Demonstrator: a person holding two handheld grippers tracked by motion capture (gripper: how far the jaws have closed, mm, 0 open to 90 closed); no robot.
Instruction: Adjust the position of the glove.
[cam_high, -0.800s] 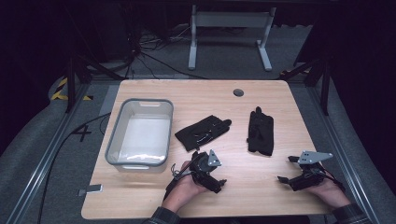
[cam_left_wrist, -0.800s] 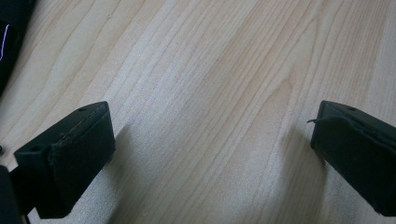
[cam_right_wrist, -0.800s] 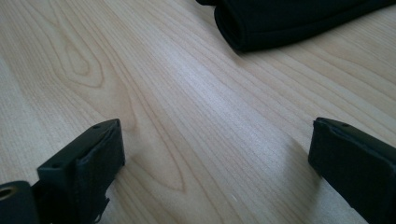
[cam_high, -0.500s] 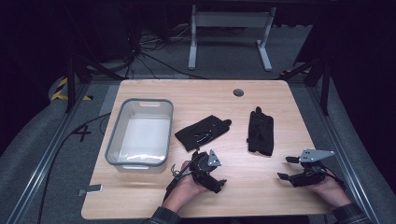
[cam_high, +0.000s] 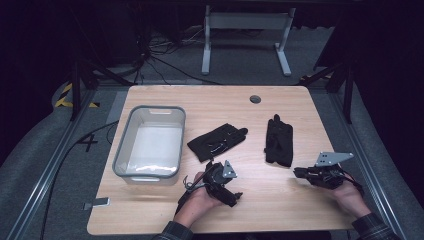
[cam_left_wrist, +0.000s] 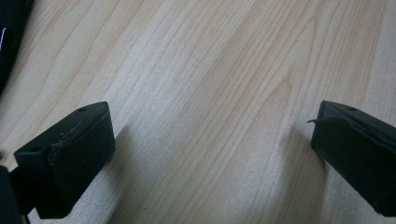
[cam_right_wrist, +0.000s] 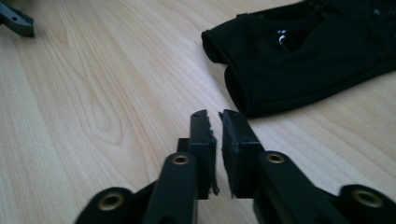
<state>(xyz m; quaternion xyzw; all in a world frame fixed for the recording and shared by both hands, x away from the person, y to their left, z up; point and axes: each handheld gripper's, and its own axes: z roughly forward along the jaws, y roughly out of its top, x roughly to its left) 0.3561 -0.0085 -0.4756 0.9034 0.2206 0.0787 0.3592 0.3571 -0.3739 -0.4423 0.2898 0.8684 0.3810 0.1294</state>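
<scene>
Two black gloves lie on the wooden table (cam_high: 165, 215). One glove (cam_high: 217, 141) is near the middle and the other glove (cam_high: 279, 141) is to its right. My left gripper (cam_high: 231, 196) sits near the front edge, below the middle glove. Its jaws are wide open over bare wood (cam_left_wrist: 212, 140). My right gripper (cam_high: 297, 172) is at the front right, its tips pointing left just below the right glove. Its jaws are shut with nothing between them (cam_right_wrist: 217, 119), a short way from the glove's cuff (cam_right_wrist: 308, 56).
A clear plastic bin (cam_high: 122, 150) with nothing in it stands on the left of the table. A round cable hole (cam_high: 255, 99) is near the far edge. The left gripper's tip (cam_right_wrist: 16, 18) appears far off in the right gripper view. Cables and a metal stand lie on the floor beyond.
My right gripper has edged slightly left and forward, toward the right glove. The left gripper has hardly moved.
</scene>
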